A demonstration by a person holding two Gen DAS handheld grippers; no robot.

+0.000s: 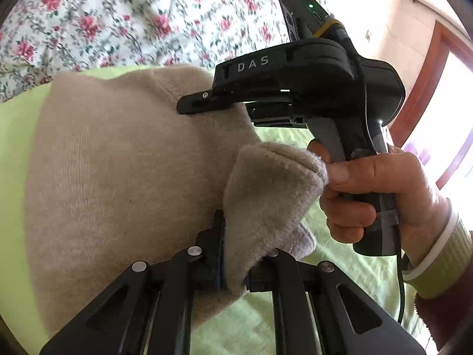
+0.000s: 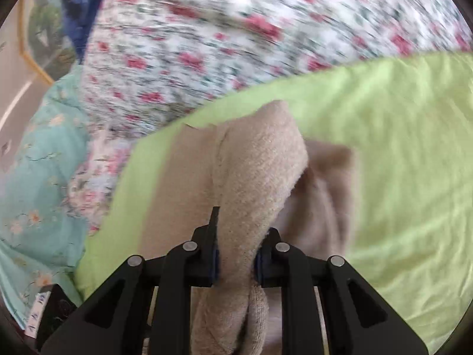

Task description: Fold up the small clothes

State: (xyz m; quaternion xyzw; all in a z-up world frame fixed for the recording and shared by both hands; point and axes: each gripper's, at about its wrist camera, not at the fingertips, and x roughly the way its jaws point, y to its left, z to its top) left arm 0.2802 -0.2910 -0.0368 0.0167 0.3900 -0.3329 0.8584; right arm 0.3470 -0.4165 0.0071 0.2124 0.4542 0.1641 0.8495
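Two tongs (image 1: 233,254) (image 2: 236,263), one beige garment (image 1: 118,162)

We note a lime sheet (image 2: 399,148); beyond it a floral quilt (image 2: 207,44), beside that a teal quilt (image 2: 38,177). Bright window (image 1: 455,136), wooden frame.

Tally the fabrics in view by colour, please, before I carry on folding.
Beige knit garment: 1
Lime green sheet: 1
Red-rose floral cover: 1
Teal floral cover: 1
Dark blue cloth: 1
Total: 5
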